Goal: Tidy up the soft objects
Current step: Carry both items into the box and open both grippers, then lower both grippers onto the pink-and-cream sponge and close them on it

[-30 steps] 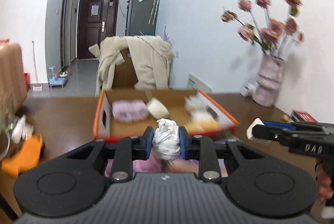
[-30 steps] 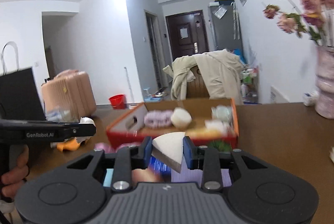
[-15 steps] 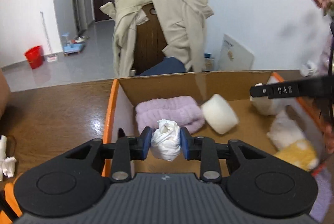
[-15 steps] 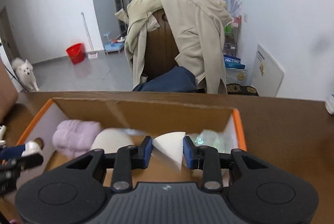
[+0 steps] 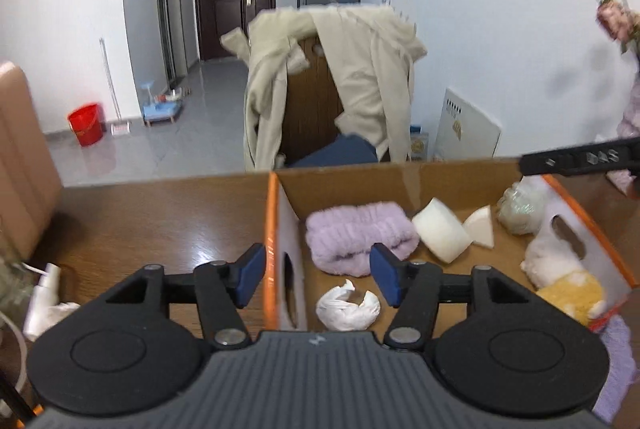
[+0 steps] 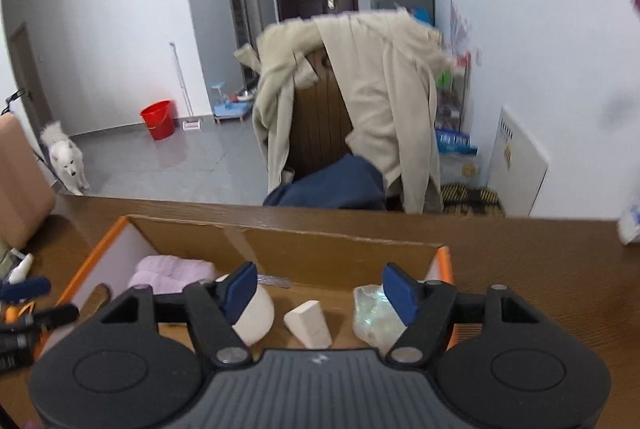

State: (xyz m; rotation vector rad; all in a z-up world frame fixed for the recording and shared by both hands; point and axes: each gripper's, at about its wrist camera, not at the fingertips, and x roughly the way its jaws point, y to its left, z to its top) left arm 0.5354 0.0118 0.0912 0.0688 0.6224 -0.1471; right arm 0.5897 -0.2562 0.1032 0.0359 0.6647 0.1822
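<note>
we had both tongs over the cardboard box (image 5: 400,177), which stood on the brown worktop (image 5: 160,221) toward its far edge. a moment before, the left tongs (image 5: 316,275) pinched a white crumpled cloth (image 5: 347,309) and the right tongs (image 6: 318,293) pinched a white wedge sponge (image 6: 308,321). now both pairs of jaws were opening and stood wide, with nothing pressed between the pads. the cloth lay on the box floor in the near left corner, below the left tongs, and the wedge lay on the box floor below the right tongs, near the far wall. so we judged that two more soft things were delivered and both tongs were free for the next pick.

in the box we counted one purple fluffy towel (image 5: 360,237), one round white sponge (image 5: 440,233), one white wedge sponge, one pale greenish bundle (image 5: 518,207), one white and yellow plush piece (image 5: 560,273), and one white crumpled cloth. more soft things seemed to remain outside the box: something purple (image 5: 616,365) at the near right of the worktop, only partly visible.
</note>
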